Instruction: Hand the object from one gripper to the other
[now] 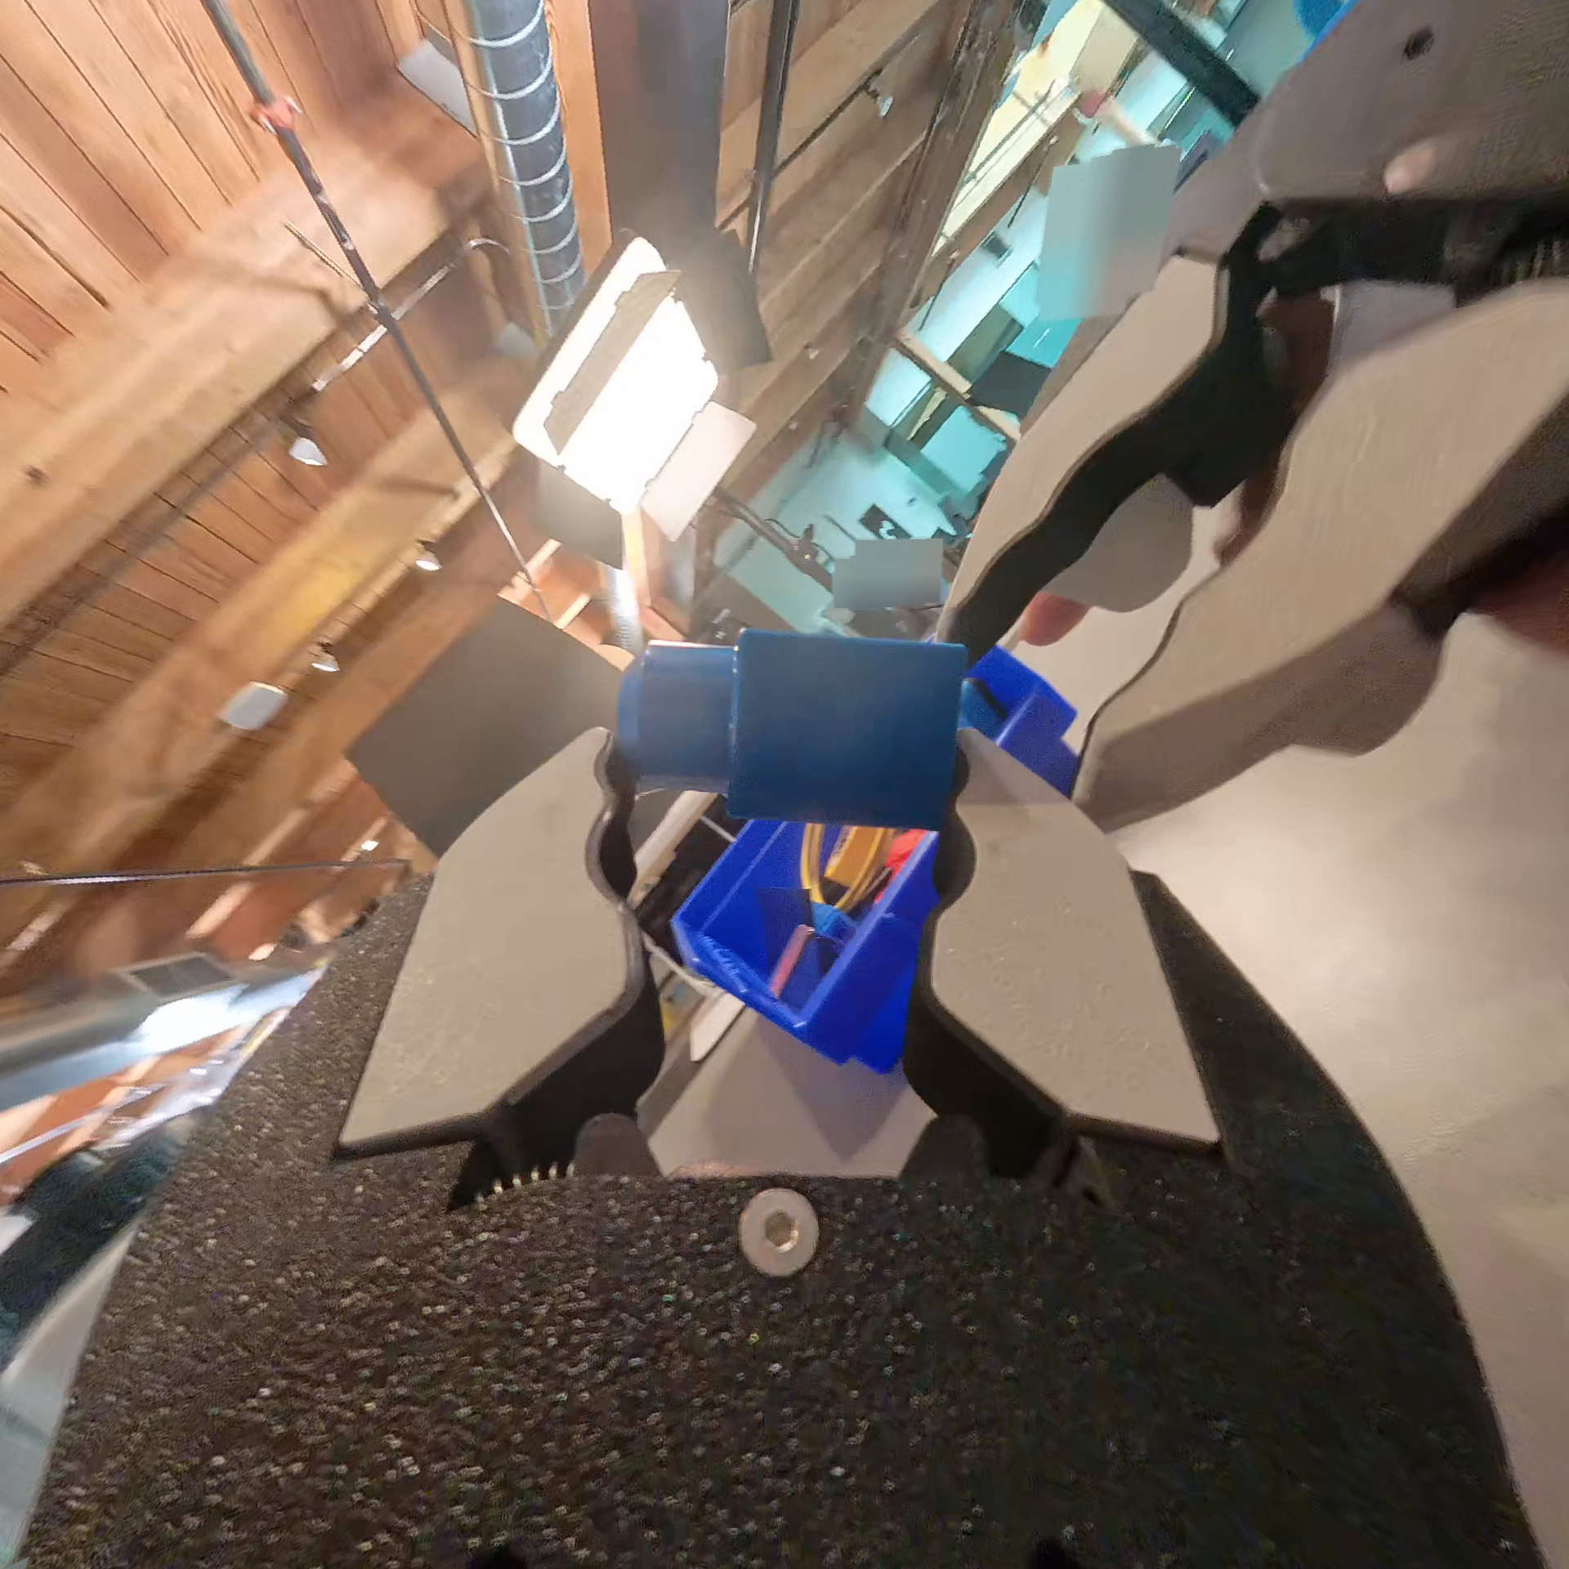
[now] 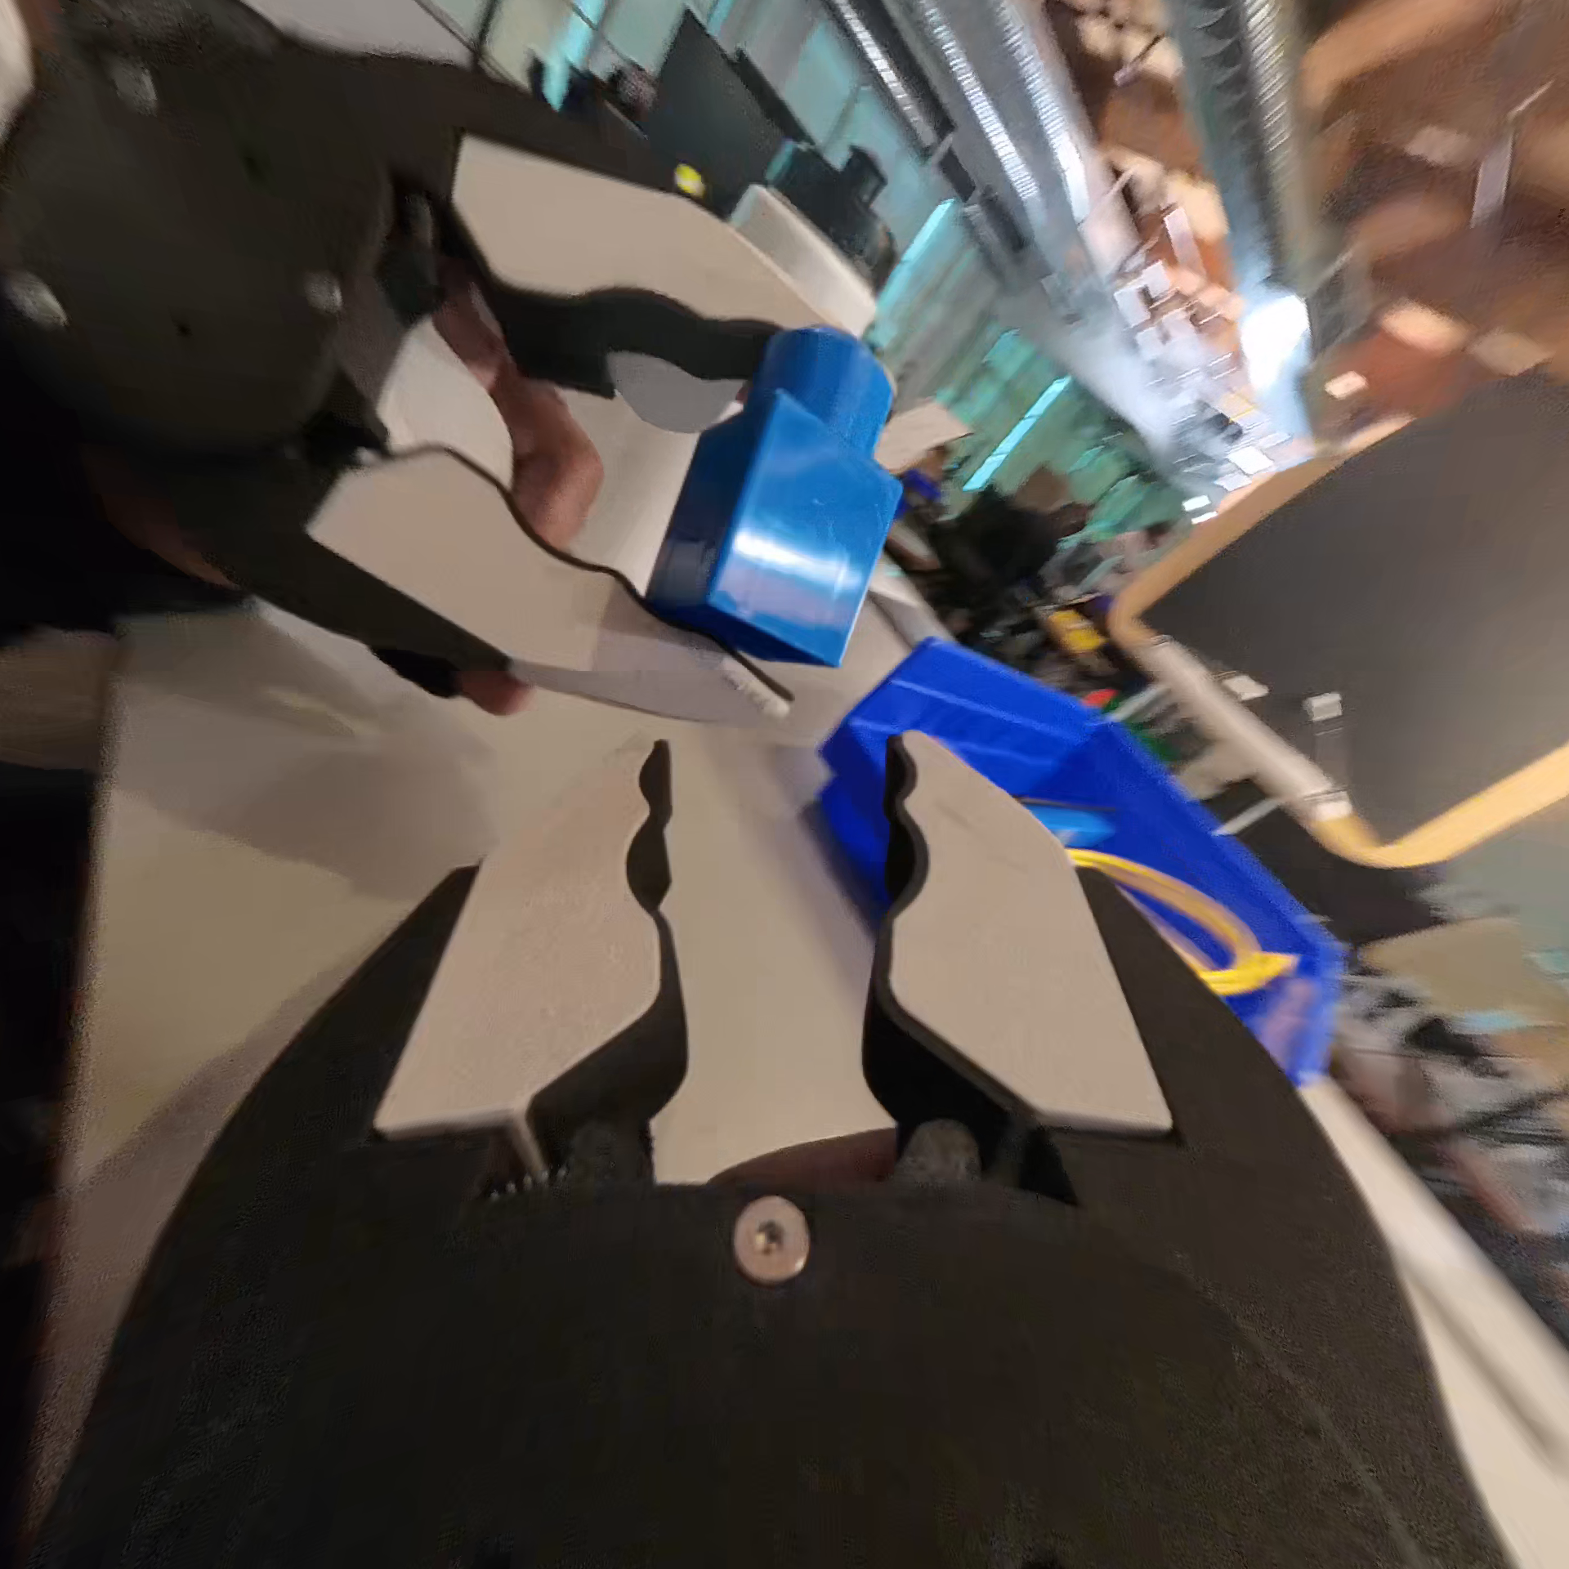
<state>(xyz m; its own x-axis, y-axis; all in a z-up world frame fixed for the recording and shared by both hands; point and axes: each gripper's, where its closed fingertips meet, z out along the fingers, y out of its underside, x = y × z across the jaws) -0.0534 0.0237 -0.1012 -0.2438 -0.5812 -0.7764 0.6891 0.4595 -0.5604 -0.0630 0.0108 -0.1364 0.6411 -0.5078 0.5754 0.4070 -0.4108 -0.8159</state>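
A blue plastic block with a round stub [image 1: 815, 739] is clamped between the tips of my left gripper [image 1: 785, 749], held in the air above the table. In the right wrist view the same block [image 2: 781, 509] sits in the left gripper [image 2: 764, 522] at the upper left. My right gripper [image 2: 777, 747] is open and empty, its tips a short way below the block. In the left wrist view the right gripper [image 1: 1019, 709] comes in from the upper right, open, its tips just right of the block and apart from it.
A blue bin [image 1: 764, 959] with yellow cable and small parts stands on the grey table [image 1: 1358, 934] beyond the block; it also shows in the right wrist view [image 2: 1019, 739]. A bright light panel [image 1: 620, 399] hangs behind. A black board [image 2: 1358, 637] stands at the right.
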